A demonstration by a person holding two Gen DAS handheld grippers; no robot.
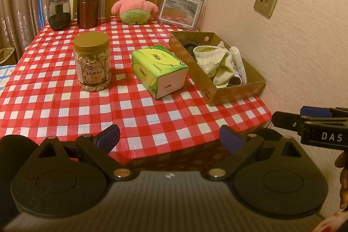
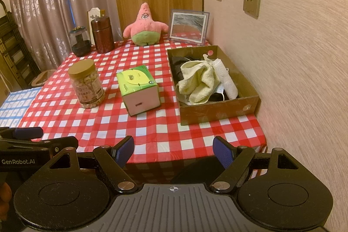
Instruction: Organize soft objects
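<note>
Both tongs hang at the near edge of the surface, a table under a red-and-white checked plastic cloth point(image 1: 65, 101), tilted down toward it. The left tongs point(image 1: 169, 139) stand spread with nothing between the blue pads, and the right tongs point(image 2: 174, 152) are spread the same way, empty.

Ahead of the right tongs and off to their right, against the wall, sits a shallow brown cardboard box point(image 2: 217, 110). It already holds a crumpled pale-yellow terry towel point(image 2: 200, 82), a rolled white cloth point(image 2: 227, 77) and some dark fabric beneath; what else lies under them cannot be made out. Straight ahead at the far edge, well apart from both tongs, a pink star-shaped plush toy with green shorts point(image 2: 144, 29) sits upright. It looks like the one soft thing left outside the box.

Between the tongs and the toy stand a green tissue pack point(image 2: 139, 88) and a clear plastic jar of nuts with a gold lid point(image 2: 87, 84).

The step in hand appears to be a pause before a reach. The next move likely calls for a long reach past the tissue pack to the toy, a pinch on its body, and a carry to the box.
</note>
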